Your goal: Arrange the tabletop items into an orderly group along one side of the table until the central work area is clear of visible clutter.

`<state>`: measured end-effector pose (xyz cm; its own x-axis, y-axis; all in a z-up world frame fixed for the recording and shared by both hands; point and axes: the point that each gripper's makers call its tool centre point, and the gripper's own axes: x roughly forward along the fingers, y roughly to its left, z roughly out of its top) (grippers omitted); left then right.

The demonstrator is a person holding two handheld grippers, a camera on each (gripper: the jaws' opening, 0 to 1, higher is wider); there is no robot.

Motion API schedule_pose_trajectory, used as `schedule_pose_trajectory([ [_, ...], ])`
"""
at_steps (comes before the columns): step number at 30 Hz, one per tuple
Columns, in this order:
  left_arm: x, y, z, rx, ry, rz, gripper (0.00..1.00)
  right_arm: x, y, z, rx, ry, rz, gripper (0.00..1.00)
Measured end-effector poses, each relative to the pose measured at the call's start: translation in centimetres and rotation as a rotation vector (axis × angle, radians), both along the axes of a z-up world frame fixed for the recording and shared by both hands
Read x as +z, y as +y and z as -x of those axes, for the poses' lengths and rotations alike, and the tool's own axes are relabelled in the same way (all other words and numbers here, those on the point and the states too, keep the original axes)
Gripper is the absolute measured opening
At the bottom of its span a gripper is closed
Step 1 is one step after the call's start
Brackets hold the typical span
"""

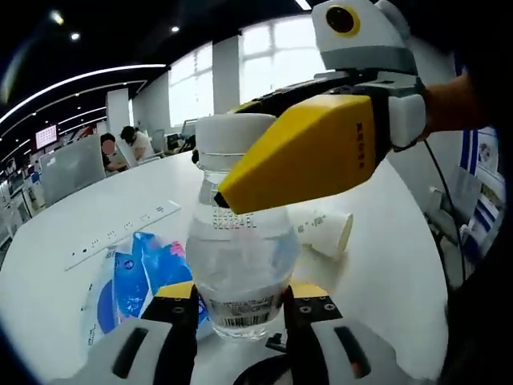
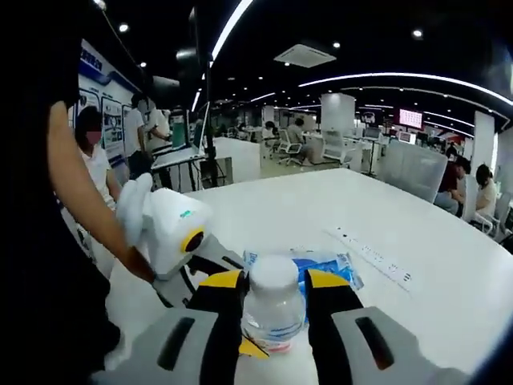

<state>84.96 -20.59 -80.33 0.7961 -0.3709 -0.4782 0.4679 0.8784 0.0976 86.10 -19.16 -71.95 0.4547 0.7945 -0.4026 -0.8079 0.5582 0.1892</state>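
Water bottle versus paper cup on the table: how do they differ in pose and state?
The water bottle stands upright; the paper cup lies on its side. The bottle is clear plastic with a white cap; the cup is opaque white. The bottle sits between the left gripper and right gripper jaws; the cup lies apart, untouched. Both rest on the white table.

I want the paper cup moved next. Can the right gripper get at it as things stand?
Probably not yet: the right gripper is closed on the bottle's cap, so it would have to let go first. The paper cup lies on its side just beyond the bottle, otherwise unobstructed.
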Motion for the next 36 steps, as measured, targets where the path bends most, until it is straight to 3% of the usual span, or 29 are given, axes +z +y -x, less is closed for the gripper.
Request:
schedule_pose_trajectory([
  [3, -0.7, 0.9, 0.0, -0.071, 0.036, 0.005, 0.4, -0.8, 1.1, 0.5, 0.064, -0.01, 0.011, 0.2],
  [7, -1.1, 1.3, -0.2, -0.091, 0.048, 0.04, 0.38, -0.9, 1.8, 1.0, 0.207, -0.07, 0.007, 0.19],
  [9, -0.7, 1.3, 0.0, -0.061, 0.059, 0.073, 0.38, -0.2, 1.7, 1.5, 0.31, -0.147, 0.041, 0.19],
  [10, -0.3, 1.5, 0.0, -0.04, 0.031, 0.067, 0.37, -0.1, 1.4, 1.8, 0.388, -0.167, 0.05, 0.19],
  [12, -1.4, 1.3, 0.1, 0.022, 0.04, 0.064, 0.37, -0.5, 1.3, 2.0, 0.468, -0.191, 0.063, 0.19],
  [13, -1.6, 1.3, -0.3, 0.047, 0.012, 0.057, 0.37, -0.8, 1.9, 2.2, 0.533, -0.239, 0.073, 0.18],
  [15, -1.3, 1.3, -0.4, 0.064, -0.009, 0.052, 0.36, -0.7, 2.1, 2.0, 0.554, -0.236, 0.06, 0.18],
  [18, -1.0, 1.4, -0.1, 0.047, 0.019, 0.05, 0.36, 0.0, 1.8, 1.9, 0.518, -0.168, 0.028, 0.18],
  [30, 3.1, 1.9, -0.2, 0.01, -0.023, 0.095, 0.36, 4.3, 3.0, 1.8, 0.462, -0.196, -0.008, 0.18],
  [36, 5.5, 3.3, 0.0, 0.002, -0.047, 0.102, 0.35, 5.9, 4.4, 1.6, 0.447, -0.197, -0.019, 0.18],
])
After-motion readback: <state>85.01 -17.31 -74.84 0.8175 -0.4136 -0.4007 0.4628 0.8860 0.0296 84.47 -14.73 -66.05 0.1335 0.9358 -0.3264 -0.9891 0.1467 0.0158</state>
